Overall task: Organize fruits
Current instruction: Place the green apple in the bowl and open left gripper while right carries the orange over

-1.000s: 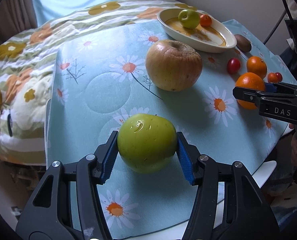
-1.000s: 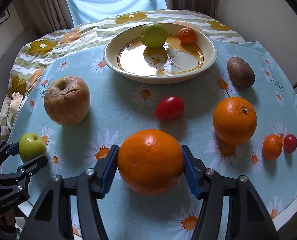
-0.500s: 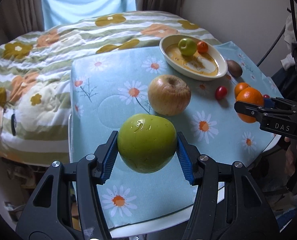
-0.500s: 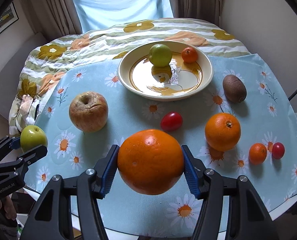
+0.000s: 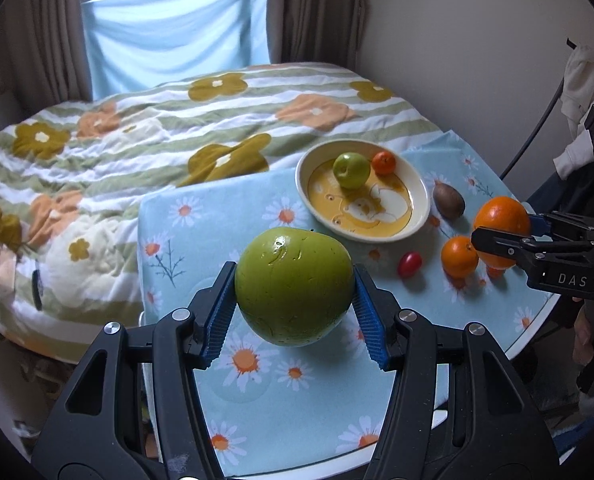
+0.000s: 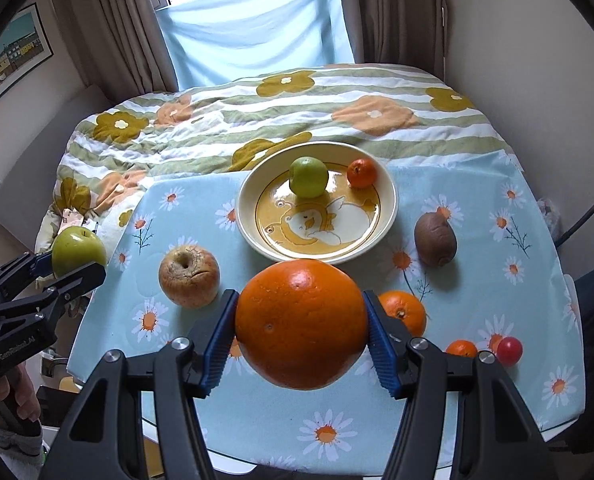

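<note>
My left gripper (image 5: 294, 300) is shut on a green apple (image 5: 293, 286) and holds it high above the near left of the table. My right gripper (image 6: 301, 330) is shut on a large orange (image 6: 301, 322), also lifted above the table. The yellow plate (image 6: 389, 216) at the back holds a small green apple (image 6: 309, 177) and a small tangerine (image 6: 361, 173). In the right wrist view the left gripper (image 6: 67, 266) with its apple (image 6: 77, 248) shows at the left edge. In the left wrist view the right gripper (image 5: 509, 232) with the orange (image 5: 501, 216) shows at the right.
On the daisy-print cloth (image 6: 497, 288) lie a wrinkled yellow apple (image 6: 189, 276), a kiwi (image 6: 435, 238), a second orange (image 6: 403, 312), a small tangerine (image 6: 461, 349) and a red cherry tomato (image 6: 509, 350). Another cherry tomato (image 5: 409, 264) shows in the left wrist view. A flowered quilt (image 6: 257, 120) lies behind.
Both grippers have risen and pulled back from the table with their fruits, so the table looks smaller and lower. The fruits on the cloth have not moved.
</note>
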Motion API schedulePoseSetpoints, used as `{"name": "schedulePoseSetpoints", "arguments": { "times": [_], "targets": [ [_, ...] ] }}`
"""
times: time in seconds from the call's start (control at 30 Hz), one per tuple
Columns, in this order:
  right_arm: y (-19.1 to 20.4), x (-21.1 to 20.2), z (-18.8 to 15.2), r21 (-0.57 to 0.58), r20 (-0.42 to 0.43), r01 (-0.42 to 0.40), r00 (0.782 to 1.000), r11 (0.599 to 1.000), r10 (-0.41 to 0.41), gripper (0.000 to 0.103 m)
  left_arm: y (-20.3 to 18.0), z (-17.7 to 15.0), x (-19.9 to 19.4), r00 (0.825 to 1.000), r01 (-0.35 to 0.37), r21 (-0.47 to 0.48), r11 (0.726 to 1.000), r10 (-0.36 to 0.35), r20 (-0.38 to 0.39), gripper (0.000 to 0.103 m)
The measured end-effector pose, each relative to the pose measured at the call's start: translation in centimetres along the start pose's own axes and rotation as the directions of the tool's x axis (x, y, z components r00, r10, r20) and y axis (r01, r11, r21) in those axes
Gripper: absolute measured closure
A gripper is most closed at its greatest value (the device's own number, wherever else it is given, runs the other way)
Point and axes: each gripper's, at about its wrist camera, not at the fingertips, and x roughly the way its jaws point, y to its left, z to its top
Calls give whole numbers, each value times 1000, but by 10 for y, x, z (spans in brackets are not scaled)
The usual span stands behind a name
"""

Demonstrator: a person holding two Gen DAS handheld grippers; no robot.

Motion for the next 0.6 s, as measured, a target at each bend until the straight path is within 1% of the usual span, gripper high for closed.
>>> {"name": "schedulePoseSetpoints", "arguments": {
  "times": [0.13,0.27,0.6],
  "targets": [
    [-15,-1,19,-34,2,-25,1000,999,26,46,-14,18,5,1000,-23,-39,999,23,16,43],
    [-32,4,38,-64,0,-53,999,997,53,46,-29,34,17,998,-52,-55,997,54,26,43],
    [-67,35,83,-154,-31,-128,992,980,124,46,-54,71,78,994,-112,-122,986,114,4,43]
  ]
}}
